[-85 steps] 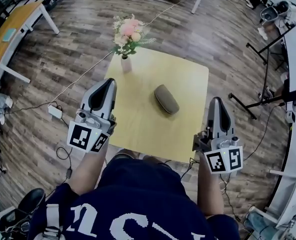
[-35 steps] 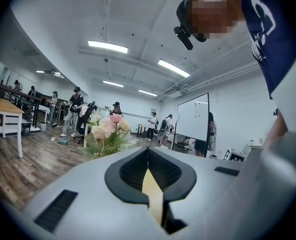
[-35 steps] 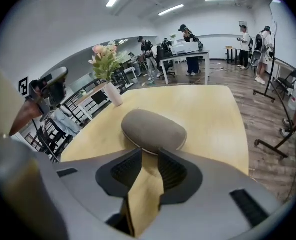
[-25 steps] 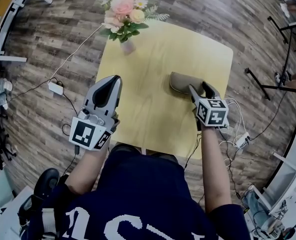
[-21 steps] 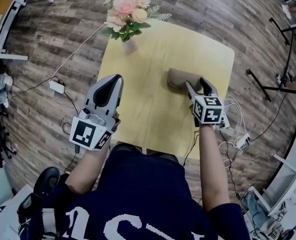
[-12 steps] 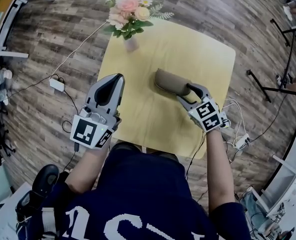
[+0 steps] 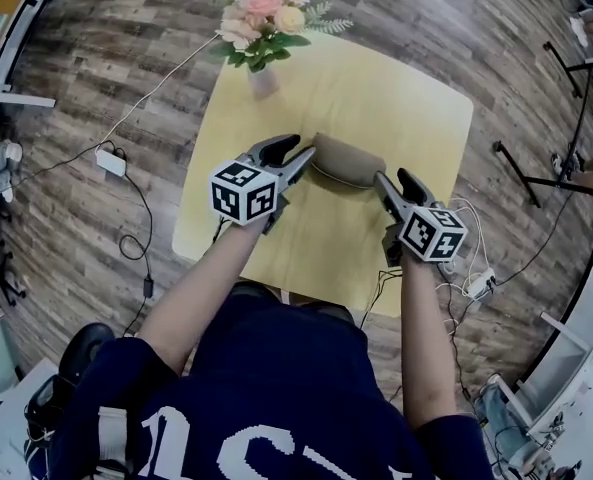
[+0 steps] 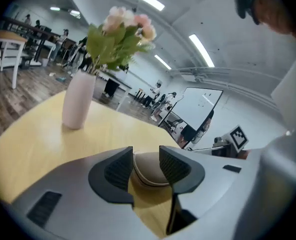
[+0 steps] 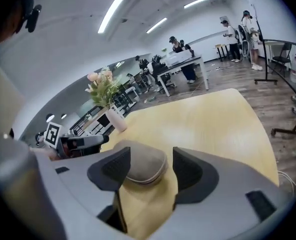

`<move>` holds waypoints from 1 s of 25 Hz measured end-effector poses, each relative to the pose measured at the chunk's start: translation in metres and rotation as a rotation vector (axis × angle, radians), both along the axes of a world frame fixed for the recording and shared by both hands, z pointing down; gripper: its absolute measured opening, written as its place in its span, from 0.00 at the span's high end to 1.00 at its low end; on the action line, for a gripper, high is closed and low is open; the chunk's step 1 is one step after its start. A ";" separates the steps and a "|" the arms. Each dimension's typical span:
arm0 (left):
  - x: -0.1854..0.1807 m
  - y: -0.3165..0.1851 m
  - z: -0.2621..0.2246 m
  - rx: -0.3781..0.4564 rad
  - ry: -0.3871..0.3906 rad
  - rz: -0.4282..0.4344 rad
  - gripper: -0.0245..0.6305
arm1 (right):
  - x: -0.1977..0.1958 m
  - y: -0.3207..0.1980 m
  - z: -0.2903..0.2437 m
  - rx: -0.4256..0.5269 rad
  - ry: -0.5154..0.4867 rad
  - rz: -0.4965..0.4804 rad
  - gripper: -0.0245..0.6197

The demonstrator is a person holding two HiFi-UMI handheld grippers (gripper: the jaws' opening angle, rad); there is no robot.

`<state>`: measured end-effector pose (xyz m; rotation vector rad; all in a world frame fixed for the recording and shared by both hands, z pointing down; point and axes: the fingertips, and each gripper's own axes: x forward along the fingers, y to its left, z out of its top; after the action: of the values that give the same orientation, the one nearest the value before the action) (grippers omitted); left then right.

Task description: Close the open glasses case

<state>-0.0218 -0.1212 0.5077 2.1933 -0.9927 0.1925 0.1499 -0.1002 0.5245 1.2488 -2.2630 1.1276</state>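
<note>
A grey-brown glasses case (image 7: 348, 163) lies across the middle of the yellow table (image 7: 416, 98), its lid down with a seam visible along the edge. My left gripper (image 7: 298, 154) is at the case's left end, its jaws opening; the end of the case (image 8: 150, 170) sits just beyond the tips, and the pads do not press on it. My right gripper (image 7: 394, 180) stands open at the case's right end, and that end of the case (image 9: 140, 164) shows between its fingers without being squeezed. Each gripper is visible from the other's view, beyond the case.
A pink vase (image 7: 263, 78) with flowers (image 7: 266, 8) stands at the table's far left corner. Cables and a power strip (image 7: 110, 161) lie on the wooden floor at the left. Dark stands (image 7: 536, 158) are to the right. Other desks and people fill the background.
My left gripper has come down from beside the table to the case's left end, and its jaws have parted. The right gripper has drawn back slightly to the case's right end.
</note>
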 end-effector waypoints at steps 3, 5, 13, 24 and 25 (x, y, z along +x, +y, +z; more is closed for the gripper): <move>0.010 -0.004 0.030 -0.137 0.013 -0.002 0.70 | 0.003 0.001 0.006 -0.017 0.052 0.019 0.58; 0.012 -0.005 0.037 -0.171 0.035 -0.014 0.70 | 0.000 0.001 0.009 -0.035 0.012 0.047 0.58; 0.018 0.004 0.034 -0.197 0.107 -0.035 0.78 | -0.008 0.005 0.021 -0.087 -0.052 0.055 0.63; 0.062 0.085 0.040 -0.271 0.108 0.148 0.87 | -0.038 -0.041 0.004 0.031 0.110 -0.251 0.73; 0.070 0.092 0.040 -0.280 0.109 0.175 0.88 | -0.051 -0.043 0.003 0.041 0.120 -0.309 0.67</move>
<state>0.0478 -0.0290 0.5478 2.0082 -0.6696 0.2728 0.0993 -0.1430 0.5274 0.9117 -2.2971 0.8740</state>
